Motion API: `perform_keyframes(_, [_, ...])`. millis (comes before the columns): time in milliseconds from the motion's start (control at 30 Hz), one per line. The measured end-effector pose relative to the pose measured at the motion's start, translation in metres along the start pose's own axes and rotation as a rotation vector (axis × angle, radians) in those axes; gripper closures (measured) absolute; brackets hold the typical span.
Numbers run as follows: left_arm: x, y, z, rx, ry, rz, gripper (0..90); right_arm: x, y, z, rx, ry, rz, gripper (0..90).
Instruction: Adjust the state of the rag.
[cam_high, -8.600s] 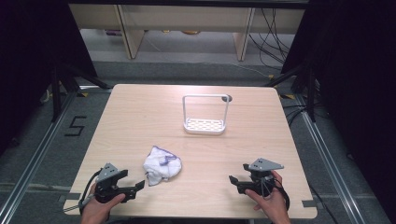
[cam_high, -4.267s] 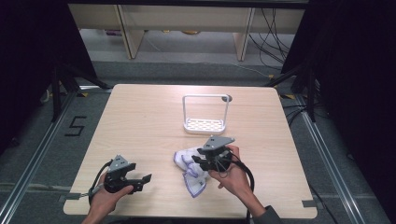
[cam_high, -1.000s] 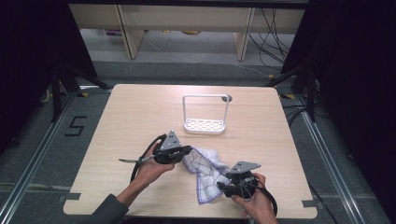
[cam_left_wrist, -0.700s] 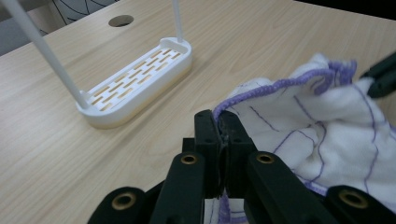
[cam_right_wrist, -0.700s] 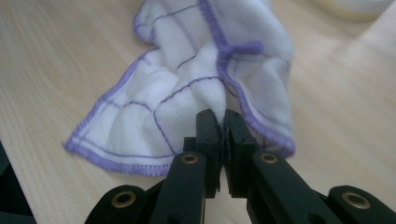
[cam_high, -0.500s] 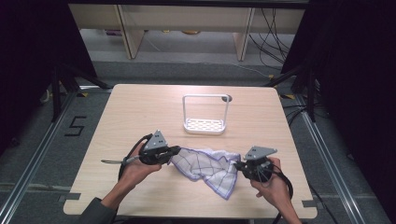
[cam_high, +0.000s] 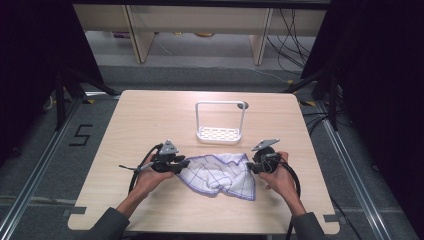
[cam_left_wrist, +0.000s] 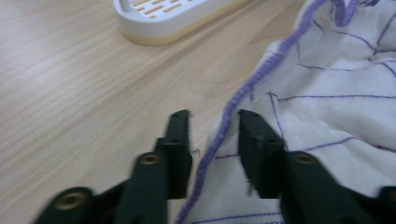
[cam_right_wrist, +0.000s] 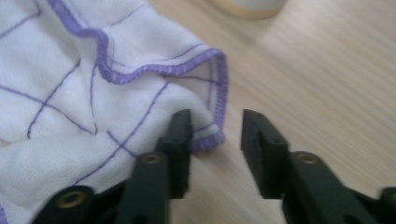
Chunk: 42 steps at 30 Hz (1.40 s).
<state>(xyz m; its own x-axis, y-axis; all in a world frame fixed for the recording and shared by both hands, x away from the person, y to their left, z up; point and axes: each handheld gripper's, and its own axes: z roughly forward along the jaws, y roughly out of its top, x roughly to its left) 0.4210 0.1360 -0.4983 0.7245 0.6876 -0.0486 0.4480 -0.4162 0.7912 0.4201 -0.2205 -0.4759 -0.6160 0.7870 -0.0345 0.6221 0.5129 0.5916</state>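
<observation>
A white cloth (cam_high: 217, 175) with purple grid lines and a purple hem lies spread and rumpled on the wooden table (cam_high: 150, 115), between both grippers. My left gripper (cam_high: 182, 164) is at the cloth's left edge. Its jaws have just been opening, and the hem (cam_left_wrist: 233, 100) runs through the gap (cam_left_wrist: 214, 123) without being pinched. My right gripper (cam_high: 251, 165) is at the cloth's right corner. Its jaws have also just been opening (cam_right_wrist: 215, 123); the cloth corner (cam_right_wrist: 212, 135) lies loose beside one finger (cam_right_wrist: 180, 135).
A white wire rack (cam_high: 220, 122) with a slotted base stands just beyond the cloth, near the table's middle; its base (cam_left_wrist: 173, 18) is close ahead of the left gripper. A small round hole (cam_high: 243, 105) sits behind it. Black cables trail from both grippers.
The two hands drew apart, stretching the cloth out between them, then lowered it to the table. Both grippers, shut on the cloth half a second ago, have let go.
</observation>
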Motion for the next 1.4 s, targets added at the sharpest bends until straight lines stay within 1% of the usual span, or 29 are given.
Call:
perform_keyframes(67, [0.001,0.001,-0.004,-0.002,0.009,0.013,57.3,-0.001,-0.002,-0.006,-0.013,0.007,0.019,58.4])
perform_keyframes(133, [-0.001,0.000,-0.020,-0.012,0.051,-0.012,45.5,-0.001,-0.009,-0.025,-0.057,0.002,0.018,51.2])
perform_keyframes(233, [-0.009,-0.003,-0.030,-0.034,0.049,-0.030,44.3,0.005,-0.016,-0.036,-0.078,0.015,0.039,49.0])
perform_keyframes(267, [-0.015,-0.004,-0.035,-0.042,0.037,-0.018,44.3,0.009,-0.022,-0.039,-0.105,0.013,0.041,48.0])
perform_keyframes(300, [-0.030,-0.006,-0.043,-0.046,0.000,0.009,44.0,0.018,-0.032,-0.045,-0.098,0.054,0.039,47.3])
perform_keyframes(333, [-0.038,-0.008,-0.044,-0.065,-0.035,-0.010,44.0,0.025,-0.037,-0.047,-0.097,0.068,0.049,47.3])
perform_keyframes(367, [-0.038,-0.008,-0.044,-0.065,-0.035,-0.010,44.4,0.025,-0.037,-0.047,-0.097,0.068,0.049,47.3])
perform_keyframes(400, [-0.054,-0.012,-0.043,-0.071,-0.085,-0.026,44.7,0.034,-0.046,-0.046,-0.094,0.101,0.027,47.3])
perform_keyframes(433, [-0.054,-0.012,-0.043,-0.071,-0.085,-0.026,44.8,0.034,-0.046,-0.046,-0.094,0.101,0.027,47.3])
perform_keyframes(467, [-0.066,-0.014,-0.039,-0.045,-0.106,0.005,44.8,0.043,-0.053,-0.043,-0.076,0.129,0.024,47.6])
perform_keyframes(500, [-0.074,-0.015,-0.033,-0.049,-0.122,0.005,44.8,0.047,-0.056,-0.041,-0.083,0.138,0.039,47.6])
perform_keyframes(567, [-0.080,-0.015,-0.030,-0.037,-0.135,0.007,44.5,0.054,-0.058,-0.038,-0.059,0.148,0.016,47.6])
perform_keyframes(600, [-0.086,-0.015,-0.024,-0.019,-0.153,0.055,44.5,0.057,-0.057,-0.038,-0.051,0.144,0.017,47.6])
perform_keyframes(633, [-0.090,-0.016,-0.020,-0.024,-0.163,0.045,44.6,0.058,-0.057,-0.036,-0.048,0.131,-0.014,47.7])
perform_keyframes(667, [-0.090,-0.016,-0.020,-0.024,-0.163,0.045,44.7,0.060,-0.057,-0.033,-0.062,0.129,-0.017,47.7])
perform_keyframes(733, [-0.097,-0.016,-0.012,-0.004,-0.186,0.064,44.7,0.061,-0.056,-0.033,-0.038,0.144,-0.004,48.2])
perform_keyframes(800, [-0.100,-0.015,-0.005,-0.009,-0.194,0.059,44.5,0.061,-0.057,-0.029,-0.028,0.139,-0.014,48.2])
perform_keyframes(900, [-0.102,-0.012,0.002,-0.008,-0.175,0.070,44.7,0.060,-0.058,-0.025,-0.021,0.134,-0.019,48.9])
perform_keyframes(967, [-0.105,-0.010,0.014,-0.002,-0.163,0.094,47.0,0.061,-0.059,-0.021,-0.003,0.132,-0.019,53.8])
perform_keyframes(1000, [-0.104,-0.009,0.015,0.017,-0.150,0.139,49.8,0.061,-0.059,-0.019,0.001,0.129,-0.022,56.4])
perform_keyframes(1067, [-0.104,-0.009,0.015,0.028,-0.141,0.163,61.0,0.059,-0.059,-0.019,-0.001,0.114,-0.042,67.8])
perform_keyframes(1100, [-0.103,-0.010,0.016,0.033,-0.128,0.181,61.0,0.059,-0.059,-0.019,-0.001,0.114,-0.042,67.8])
perform_keyframes(1133, [-0.100,-0.010,0.016,0.045,-0.112,0.201,70.7,0.056,-0.060,-0.020,-0.007,0.114,-0.066,77.6])
perform_keyframes(1167, [-0.100,-0.010,0.016,0.045,-0.112,0.201,74.4,0.056,-0.060,-0.020,-0.007,0.114,-0.066,77.6])
perform_keyframes(1200, [-0.097,-0.010,0.015,0.048,-0.103,0.209,77.9,0.054,-0.060,-0.020,-0.008,0.117,-0.087,83.7])
perform_keyframes(1233, [-0.097,-0.010,0.015,0.048,-0.103,0.209,81.1,0.055,-0.059,-0.021,0.001,0.115,-0.092,84.8])
perform_keyframes(1300, [-0.094,-0.011,0.013,0.044,-0.106,0.200,85.3,0.054,-0.059,-0.020,-0.031,0.104,-0.115,85.3])
perform_keyframes(1367, [-0.089,-0.010,0.007,0.044,-0.116,0.214,86.2,0.052,-0.057,-0.029,-0.025,0.120,-0.124,85.9])
perform_keyframes(1400, [-0.083,-0.010,-0.002,0.032,-0.111,0.208,86.4,0.049,-0.057,-0.038,-0.064,0.117,-0.123,86.0])
